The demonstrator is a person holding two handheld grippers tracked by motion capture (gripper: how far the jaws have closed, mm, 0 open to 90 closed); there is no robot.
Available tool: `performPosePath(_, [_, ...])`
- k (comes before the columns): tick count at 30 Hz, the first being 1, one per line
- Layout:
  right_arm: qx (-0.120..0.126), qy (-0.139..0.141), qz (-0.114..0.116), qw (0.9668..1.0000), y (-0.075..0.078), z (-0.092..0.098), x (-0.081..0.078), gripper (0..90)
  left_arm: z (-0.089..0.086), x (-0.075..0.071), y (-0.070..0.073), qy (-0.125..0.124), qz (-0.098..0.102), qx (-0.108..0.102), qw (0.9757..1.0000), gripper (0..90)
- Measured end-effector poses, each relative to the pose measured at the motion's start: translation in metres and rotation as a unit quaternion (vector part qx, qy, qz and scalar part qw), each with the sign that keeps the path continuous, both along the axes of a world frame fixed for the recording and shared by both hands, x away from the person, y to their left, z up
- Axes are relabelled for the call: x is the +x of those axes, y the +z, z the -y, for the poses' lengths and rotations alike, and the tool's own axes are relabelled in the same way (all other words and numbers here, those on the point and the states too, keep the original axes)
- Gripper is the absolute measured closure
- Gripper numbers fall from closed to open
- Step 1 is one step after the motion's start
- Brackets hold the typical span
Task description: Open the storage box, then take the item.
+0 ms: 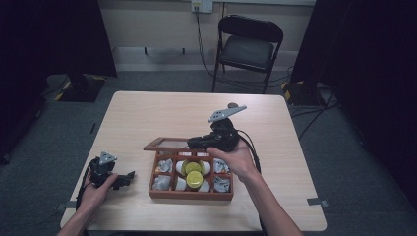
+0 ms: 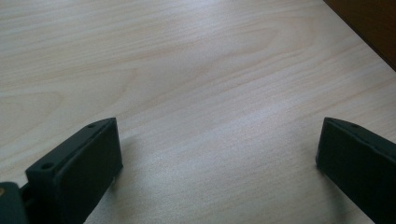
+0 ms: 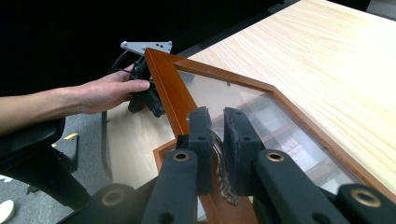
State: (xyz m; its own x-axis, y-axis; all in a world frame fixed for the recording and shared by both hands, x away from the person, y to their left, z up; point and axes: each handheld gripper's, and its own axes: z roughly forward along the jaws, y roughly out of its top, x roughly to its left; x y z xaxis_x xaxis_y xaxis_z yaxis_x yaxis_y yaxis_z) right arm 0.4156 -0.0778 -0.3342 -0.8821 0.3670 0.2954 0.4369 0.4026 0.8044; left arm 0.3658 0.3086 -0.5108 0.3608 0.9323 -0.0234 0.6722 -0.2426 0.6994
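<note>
The lid (image 3: 243, 100) of the wooden box (image 1: 191, 192) stands raised on its far edge, hinged up over the compartments; its wooden frame is stiff and takes a firm pinch, but the clear pane looks fragile, so the metal clasp on the front rail is the place to hold; it likely lifts lightly. The right tongs (image 3: 217, 128) are pinched nearly closed on that clasp; the left tongs (image 2: 217, 154) gape wide with nothing between them, resting low on the surface (image 1: 147, 118) left of the box. Counted: one box, one lid, two yellow-topped jars (image 1: 193, 173), four wrapped packets (image 1: 164, 166) in the side cells.
</note>
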Motion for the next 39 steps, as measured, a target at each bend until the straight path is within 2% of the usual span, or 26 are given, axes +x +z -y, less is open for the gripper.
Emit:
performPosePath(8, [0.000, 0.002, -0.001, 1.0000, 0.000, 0.000, 0.001, 81.8, -0.001, -0.002, 0.001, -0.002, 0.000, 0.000, 1.0000, 0.4])
performPosePath(15, [0.000, 0.002, 0.000, 1.0000, 0.000, 0.000, 0.001, 81.8, -0.004, -0.004, 0.008, 0.001, -0.015, 0.002, 0.9999, 13.0])
performPosePath(16, [0.002, 0.002, -0.001, 1.0000, 0.001, 0.001, 0.001, 81.9, -0.003, -0.005, 0.009, -0.004, -0.019, -0.003, 0.9998, 16.8])
performPosePath(19, [0.003, 0.001, -0.001, 1.0000, 0.001, 0.002, 0.002, 81.9, -0.001, -0.005, 0.011, -0.017, -0.025, -0.011, 0.9995, 18.1])
performPosePath(21, [0.003, 0.001, 0.000, 1.0000, 0.001, 0.001, 0.002, 81.9, 0.001, -0.006, 0.016, -0.038, -0.014, -0.024, 0.9989, 19.9])
performPosePath(24, [0.002, 0.001, 0.000, 1.0000, 0.002, 0.001, 0.003, 82.0, 0.003, -0.009, 0.023, -0.050, 0.004, -0.035, 0.9981, 19.6])
performPosePath(25, [0.002, 0.001, 0.001, 1.0000, 0.003, 0.001, 0.004, 82.0, 0.003, -0.009, 0.023, -0.050, 0.004, -0.035, 0.9981, 19.5])
performPosePath(31, [0.002, 0.001, 0.002, 1.0000, 0.003, 0.001, 0.004, 82.0, 0.012, -0.018, 0.036, -0.087, 0.013, -0.082, 0.9928, 21.5])
performPosePath(34, [0.002, 0.001, 0.003, 1.0000, 0.003, 0.001, 0.004, 82.1, 0.018, -0.023, 0.043, -0.106, 0.027, -0.086, 0.9903, 22.9])
performPosePath(37, [0.002, 0.001, 0.003, 1.0000, 0.003, 0.001, 0.005, 82.0, 0.026, -0.027, 0.050, -0.127, 0.032, -0.104, 0.9859, 24.2])
performPosePath(39, [0.002, 0.002, 0.003, 1.0000, 0.003, 0.001, 0.005, 82.0, 0.033, -0.030, 0.054, -0.142, 0.037, -0.108, 0.9832, 24.6])
